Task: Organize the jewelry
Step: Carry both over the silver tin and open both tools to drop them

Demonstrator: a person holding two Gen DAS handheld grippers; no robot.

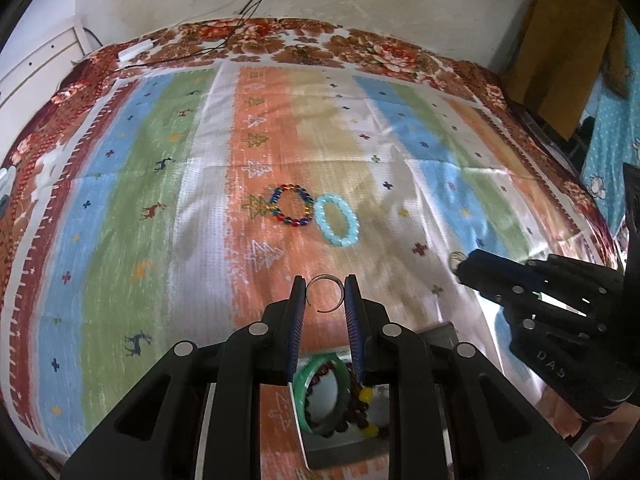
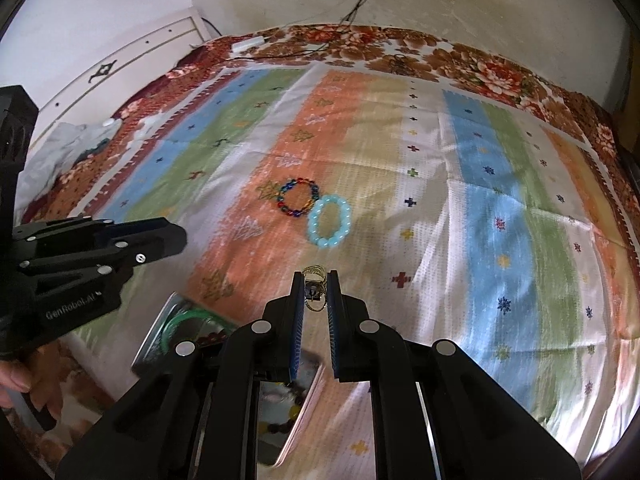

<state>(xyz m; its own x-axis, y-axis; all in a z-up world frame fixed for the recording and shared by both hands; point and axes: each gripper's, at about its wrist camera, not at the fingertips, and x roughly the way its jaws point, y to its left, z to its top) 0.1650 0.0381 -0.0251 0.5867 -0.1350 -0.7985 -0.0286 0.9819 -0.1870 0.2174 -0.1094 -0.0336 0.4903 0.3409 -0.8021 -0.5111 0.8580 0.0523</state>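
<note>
Jewelry lay spread over a striped cloth (image 1: 192, 184) in the left wrist view, which alone showed the thin silver ring (image 1: 325, 294) in full. The left gripper (image 1: 325, 296) had its jaws narrowed onto this open-ended ring, one blue pad touching each side of it, above the cloth. Beyond it sat a multicolored bead bracelet (image 1: 291, 205) and, touching it on the right, a pale blue bead bracelet (image 1: 337, 220). Below the jaws, a metal tray (image 1: 340, 448) held a green bangle (image 1: 320, 396) and dark beads with yellow ones. The right gripper (image 1: 460, 266) came in from the right, a small shiny piece at its tip, too small to make out there.

From the right wrist view that piece showed closer: a gold-toned wire ornament (image 2: 314, 280), pinched between the nearly closed jaws of the right gripper (image 2: 315, 288); its exact form was unclear. Both bracelets lay ahead on the cloth, touching. To the left, the left gripper's body hid its own fingertips and the ring. The tray and green bangle sat partly covered behind the gripper's frame at lower left.
</note>
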